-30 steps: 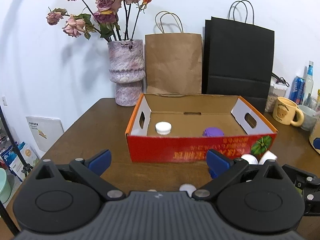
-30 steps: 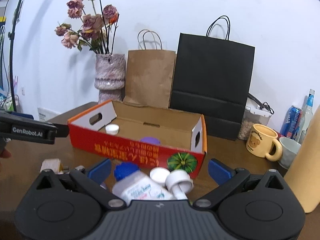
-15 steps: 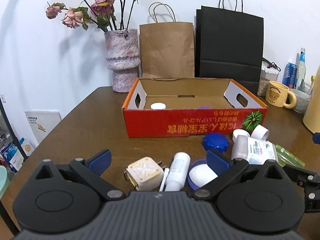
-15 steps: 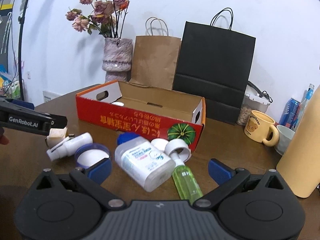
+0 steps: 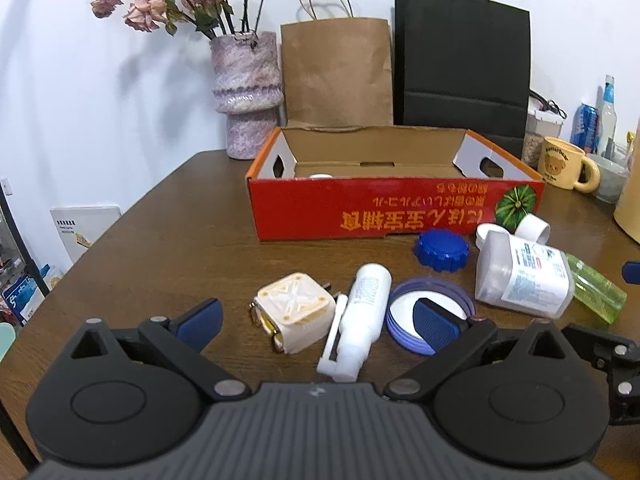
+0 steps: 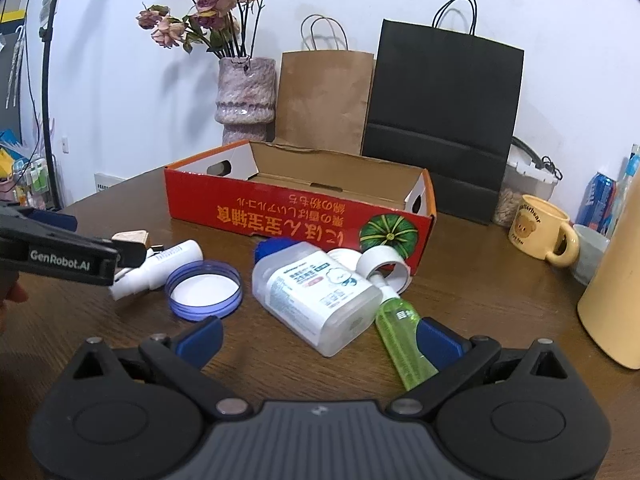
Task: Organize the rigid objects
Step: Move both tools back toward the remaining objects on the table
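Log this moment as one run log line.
left claw: open, empty | right claw: open, empty | white bottle, clear jar: on table, outside red box

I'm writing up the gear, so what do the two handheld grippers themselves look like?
Both, left gripper and right gripper, look alike: matte black plastic bodies with a ribbed grey centre panel, two round discs, silver pivot rivets, and blue ribbed finger pads. White "GenRobot.AI" lettering marks the left one's side. No cables or sleeves show.

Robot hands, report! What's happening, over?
Left gripper open, empty. Right gripper open, empty. Bottles, lids lying before red box. Nothing blocking.
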{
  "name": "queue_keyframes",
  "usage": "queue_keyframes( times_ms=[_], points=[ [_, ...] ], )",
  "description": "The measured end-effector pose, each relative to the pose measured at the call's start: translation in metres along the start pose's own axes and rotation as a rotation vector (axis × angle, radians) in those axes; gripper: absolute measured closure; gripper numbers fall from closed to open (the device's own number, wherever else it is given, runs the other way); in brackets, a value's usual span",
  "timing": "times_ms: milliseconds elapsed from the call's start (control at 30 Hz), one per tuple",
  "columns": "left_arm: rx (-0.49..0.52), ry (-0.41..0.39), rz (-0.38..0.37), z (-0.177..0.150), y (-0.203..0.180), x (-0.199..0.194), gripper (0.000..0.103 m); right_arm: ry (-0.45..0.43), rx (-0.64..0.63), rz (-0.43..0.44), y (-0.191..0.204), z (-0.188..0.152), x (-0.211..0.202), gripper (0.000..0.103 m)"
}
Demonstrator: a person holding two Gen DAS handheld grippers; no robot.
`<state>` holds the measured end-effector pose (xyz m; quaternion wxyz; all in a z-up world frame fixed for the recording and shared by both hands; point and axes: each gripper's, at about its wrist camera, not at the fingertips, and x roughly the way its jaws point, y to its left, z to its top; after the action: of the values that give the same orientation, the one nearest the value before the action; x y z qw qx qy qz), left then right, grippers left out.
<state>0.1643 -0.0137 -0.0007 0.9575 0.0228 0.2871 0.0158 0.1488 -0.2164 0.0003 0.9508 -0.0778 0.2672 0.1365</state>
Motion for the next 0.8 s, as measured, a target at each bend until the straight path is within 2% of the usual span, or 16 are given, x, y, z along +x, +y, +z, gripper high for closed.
queue_keyframes(
  times_ms=[500,700,800],
  points=[
    [0.039,0.058,-0.013,-0.012,-0.002,0.007,0.000,0.001,0.030,-0.004,0.009,-0.006,0.006,0.000],
    [0.050,0.058,-0.014,-0.012,0.008,0.009,0.000,-0.010,0.017,0.033,0.024,-0.002,0.011,0.000],
    [0.046,0.057,-0.007,-0.011,0.015,0.010,0.000,-0.007,0.001,0.061,0.033,0.001,0.016,0.004]
  ],
)
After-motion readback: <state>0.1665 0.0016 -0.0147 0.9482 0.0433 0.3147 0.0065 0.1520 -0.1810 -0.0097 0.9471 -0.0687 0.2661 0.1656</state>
